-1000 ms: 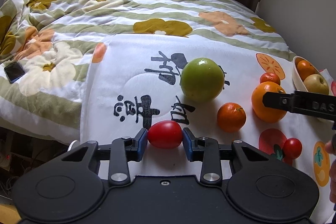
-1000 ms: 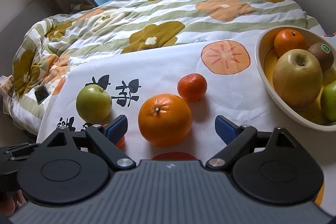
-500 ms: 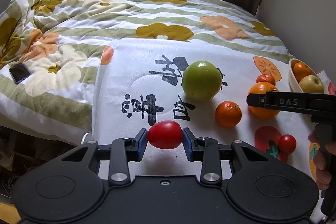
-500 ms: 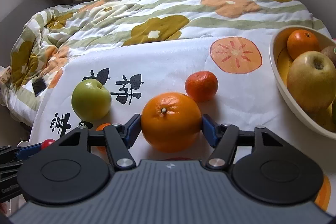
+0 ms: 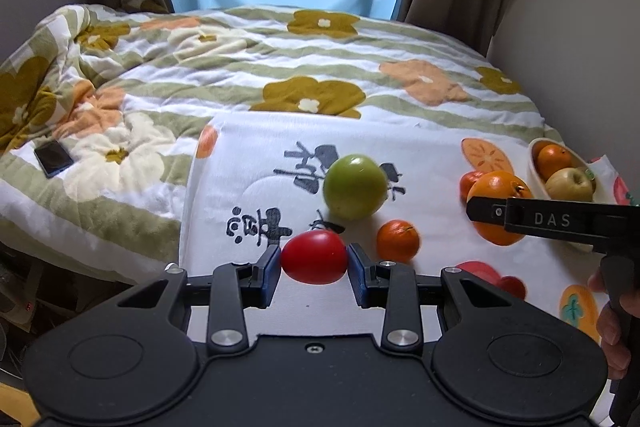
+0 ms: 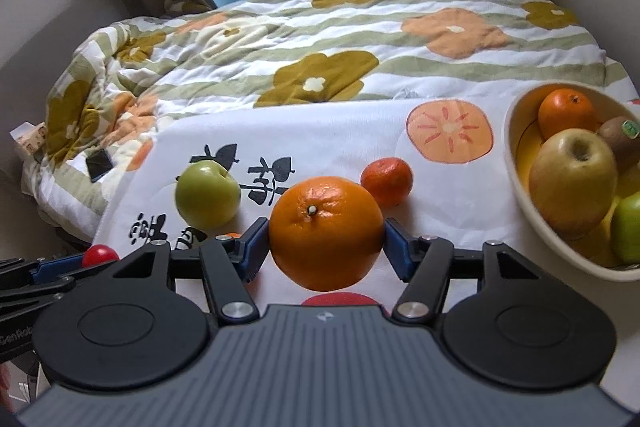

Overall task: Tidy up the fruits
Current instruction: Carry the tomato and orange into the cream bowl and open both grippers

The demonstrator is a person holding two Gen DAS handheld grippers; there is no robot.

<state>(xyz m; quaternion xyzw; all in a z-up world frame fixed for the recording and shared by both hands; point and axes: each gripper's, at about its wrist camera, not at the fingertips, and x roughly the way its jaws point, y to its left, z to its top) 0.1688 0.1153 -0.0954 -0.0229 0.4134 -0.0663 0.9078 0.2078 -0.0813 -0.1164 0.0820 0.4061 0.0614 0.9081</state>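
Note:
My left gripper [image 5: 314, 267] is shut on a red tomato [image 5: 314, 257] and holds it above the white printed cloth [image 5: 248, 203]. My right gripper [image 6: 325, 241] is shut on a large orange [image 6: 326, 231] and holds it above the cloth; the orange also shows in the left wrist view [image 5: 498, 203]. A green apple [image 5: 354, 185] and a small tangerine [image 5: 397, 241] lie on the cloth. Another tangerine [image 6: 386, 181] lies just beyond the large orange. A cream bowl [image 6: 516, 163] at the right holds an orange, a yellow apple, a kiwi and a green fruit.
The cloth lies on a flowered quilt [image 5: 280, 67] over a bed. A dark phone [image 5: 53, 159] lies on the quilt at the left. A small red fruit [image 5: 510, 286] sits on the cloth at the right. A wall runs along the right side, curtains behind.
My right gripper closed on the large orange and lifted it off the cloth. My left gripper rose and drew back with the tomato in it.

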